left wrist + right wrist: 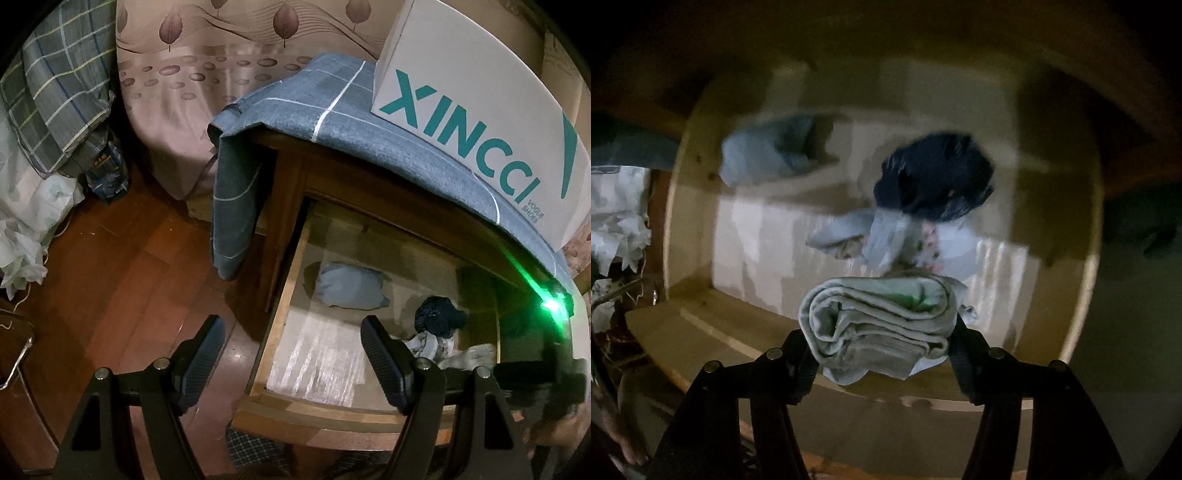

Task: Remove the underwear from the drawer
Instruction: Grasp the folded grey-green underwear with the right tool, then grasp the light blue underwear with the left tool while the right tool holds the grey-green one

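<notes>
The wooden drawer (284,295) is pulled open under a cloth-covered cabinet. In it lie a light blue folded garment (351,288), a dark navy bundle (439,317) and pale patterned pieces (432,345). My left gripper (293,354) is open and empty above the drawer's front left corner. My right gripper (882,347) is shut on a rolled pale grey-green underwear (879,325), held above the drawer's front edge (701,325). The right wrist view also shows the blue garment (768,151) and the navy bundle (934,177), both blurred.
A white XINCCI shoe box (480,122) stands on the blue checked cloth (332,107) over the cabinet top. A bed with a pink leaf-print cover (184,92) stands behind. Wooden floor (122,258) lies to the left, with bags and bedding (33,206) at the far left.
</notes>
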A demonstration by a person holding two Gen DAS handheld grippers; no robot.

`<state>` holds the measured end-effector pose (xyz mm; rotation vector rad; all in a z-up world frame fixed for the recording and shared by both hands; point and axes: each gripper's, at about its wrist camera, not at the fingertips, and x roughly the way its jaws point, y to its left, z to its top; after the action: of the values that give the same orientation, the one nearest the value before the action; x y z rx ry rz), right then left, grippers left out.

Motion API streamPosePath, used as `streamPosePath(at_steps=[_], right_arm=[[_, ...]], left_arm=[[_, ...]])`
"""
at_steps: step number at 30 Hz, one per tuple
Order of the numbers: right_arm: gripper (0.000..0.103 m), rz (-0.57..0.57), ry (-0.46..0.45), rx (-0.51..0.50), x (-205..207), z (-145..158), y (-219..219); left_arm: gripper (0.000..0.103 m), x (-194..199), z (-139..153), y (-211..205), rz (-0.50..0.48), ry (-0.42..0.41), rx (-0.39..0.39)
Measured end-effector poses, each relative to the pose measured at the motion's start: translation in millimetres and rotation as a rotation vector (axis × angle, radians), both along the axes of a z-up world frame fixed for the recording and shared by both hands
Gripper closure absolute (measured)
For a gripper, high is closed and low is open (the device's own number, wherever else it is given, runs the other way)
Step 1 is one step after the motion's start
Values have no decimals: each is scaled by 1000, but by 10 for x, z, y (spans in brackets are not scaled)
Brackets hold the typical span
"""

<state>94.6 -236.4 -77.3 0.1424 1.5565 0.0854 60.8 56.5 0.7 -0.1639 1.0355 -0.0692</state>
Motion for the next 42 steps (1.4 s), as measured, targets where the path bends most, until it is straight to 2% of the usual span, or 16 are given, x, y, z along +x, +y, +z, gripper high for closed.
streamPosePath(at_steps=[3,4,7,12,14,17,21,28,33,37,42], right_arm=[[46,-17,-67,5,-67,197,-131],[46,-24,-88,0,10,228,-160],[46,-41,-135,-8,-131,297,-245],[46,-126,-201,69,-183,350,-321],[45,-122,-217,78,-199,346,-303],[45,-120,-243,98,-208,371,-302],[45,-165,-264,149,-230,393,-386],[45,-258,-314,206,-296,453,-546],[45,-250,-302,213,-271,427,-510],[45,-248,-290,228,-257,409,-503],[45,-252,-283,239,-248,382,-489]], left_arm=[[25,-3,4,-15,-1,3,12],[25,-1,1,-22,-2,4,16],[25,6,-2,-59,-11,8,32],[25,88,-14,-143,-60,23,51],[25,133,27,-212,-90,-3,90],[25,212,61,-390,-185,-26,166],[25,279,-12,-696,-360,-42,335],[25,389,-344,-1047,-605,-66,555],[25,359,-642,-1196,-731,-98,698],[25,314,-764,-1318,-827,-117,757],[25,404,-962,-1432,-899,-91,794]])
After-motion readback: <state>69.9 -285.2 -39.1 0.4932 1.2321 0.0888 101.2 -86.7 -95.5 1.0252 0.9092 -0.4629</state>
